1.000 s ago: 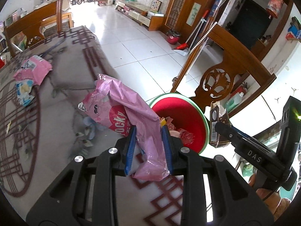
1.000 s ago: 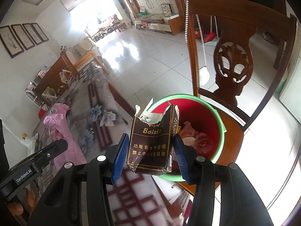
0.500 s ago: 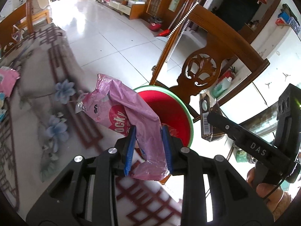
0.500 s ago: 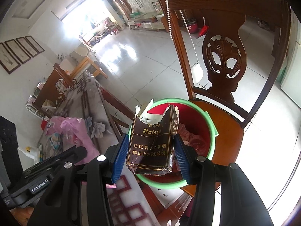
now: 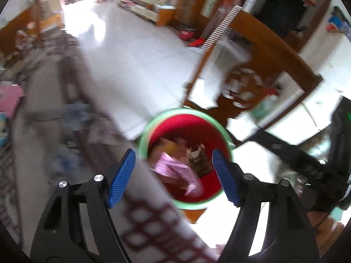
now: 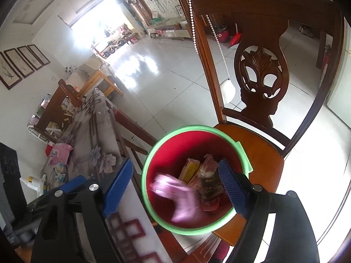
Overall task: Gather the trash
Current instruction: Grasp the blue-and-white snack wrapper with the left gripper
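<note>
A red bucket with a green rim stands on a wooden chair seat beside the table. Inside it lie a pink snack wrapper, blurred by motion, a dark brown cigarette pack and other wrappers. My left gripper is open and empty above the bucket. My right gripper is open and empty above the bucket too. The left gripper also shows in the right wrist view, at lower left.
The table with a flowered cloth runs to the left; pink and blue wrappers lie on it further along. The carved chair back rises behind the bucket, with a bead cord hanging from it.
Both grippers have opened. The pink wrapper and the cigarette pack have dropped into the bucket. Both grippers have moved closer over the bucket.
</note>
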A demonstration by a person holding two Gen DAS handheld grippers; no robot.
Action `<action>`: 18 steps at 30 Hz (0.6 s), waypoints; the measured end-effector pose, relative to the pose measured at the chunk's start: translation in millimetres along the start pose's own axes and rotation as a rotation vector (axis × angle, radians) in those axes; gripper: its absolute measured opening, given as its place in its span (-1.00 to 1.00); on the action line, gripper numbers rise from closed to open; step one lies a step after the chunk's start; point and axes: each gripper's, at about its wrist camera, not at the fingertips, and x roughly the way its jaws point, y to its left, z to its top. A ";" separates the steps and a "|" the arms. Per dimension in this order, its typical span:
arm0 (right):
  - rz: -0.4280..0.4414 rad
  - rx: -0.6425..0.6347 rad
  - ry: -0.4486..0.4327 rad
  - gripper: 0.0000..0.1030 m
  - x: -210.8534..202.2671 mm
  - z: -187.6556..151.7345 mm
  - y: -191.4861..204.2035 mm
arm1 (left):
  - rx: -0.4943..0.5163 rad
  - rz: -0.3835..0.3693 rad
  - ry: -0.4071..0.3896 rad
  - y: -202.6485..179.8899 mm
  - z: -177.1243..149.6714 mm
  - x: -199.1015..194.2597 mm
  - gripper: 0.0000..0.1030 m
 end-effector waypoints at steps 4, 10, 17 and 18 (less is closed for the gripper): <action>0.012 0.016 0.011 0.52 1.3 -2.9 -4.1 | -0.170 0.194 -0.055 80.5 7.3 -11.5 0.44; 0.013 0.040 0.046 0.52 7.7 -13.1 -3.1 | -0.451 0.495 -0.119 222.2 9.8 -37.5 0.48; -0.005 0.015 0.073 0.52 9.4 -30.5 19.2 | -0.544 0.601 -0.012 325.5 16.7 -19.1 0.48; -0.009 0.010 0.071 0.52 8.2 -32.7 23.7 | -0.524 0.602 -0.001 331.1 18.1 -16.0 0.43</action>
